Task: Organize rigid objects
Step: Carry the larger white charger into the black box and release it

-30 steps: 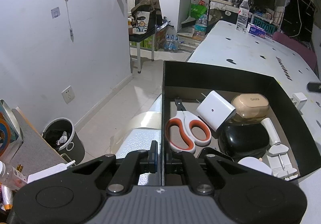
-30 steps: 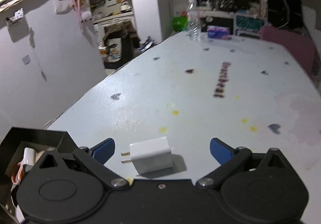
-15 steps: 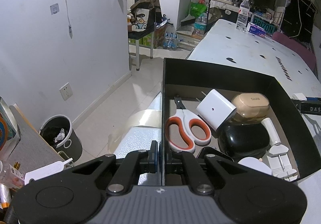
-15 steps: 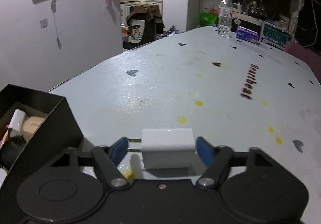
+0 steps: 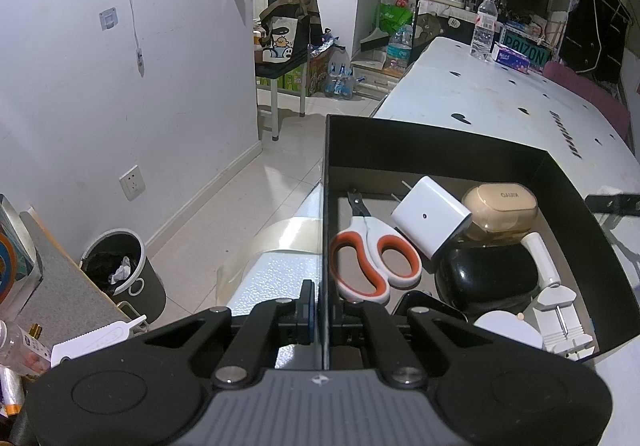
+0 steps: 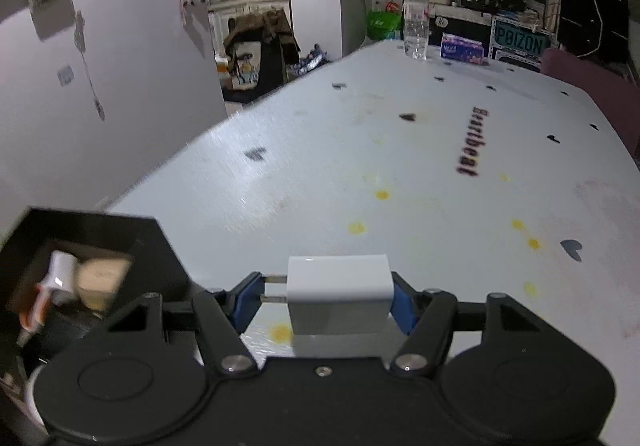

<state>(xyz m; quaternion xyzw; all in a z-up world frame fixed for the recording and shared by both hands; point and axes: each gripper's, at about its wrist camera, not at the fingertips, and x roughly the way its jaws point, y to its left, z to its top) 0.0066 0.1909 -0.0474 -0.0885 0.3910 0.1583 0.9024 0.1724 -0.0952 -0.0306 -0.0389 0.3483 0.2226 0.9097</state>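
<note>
Right claw [image 6: 326,300] clamps a white charger [image 6: 338,300] low in the frame centre, apparently lifted off the counter [image 6: 400,174]; left claw [image 5: 320,312] pinches the black box [image 5: 440,144] wall. Next: carry the charger lower left and drop it inside.

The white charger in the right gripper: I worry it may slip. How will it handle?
The white charger looks rigid and probably light. Its glossy shell may be slippery. One pad seems to bear on the prongs, so it could twist.
</note>
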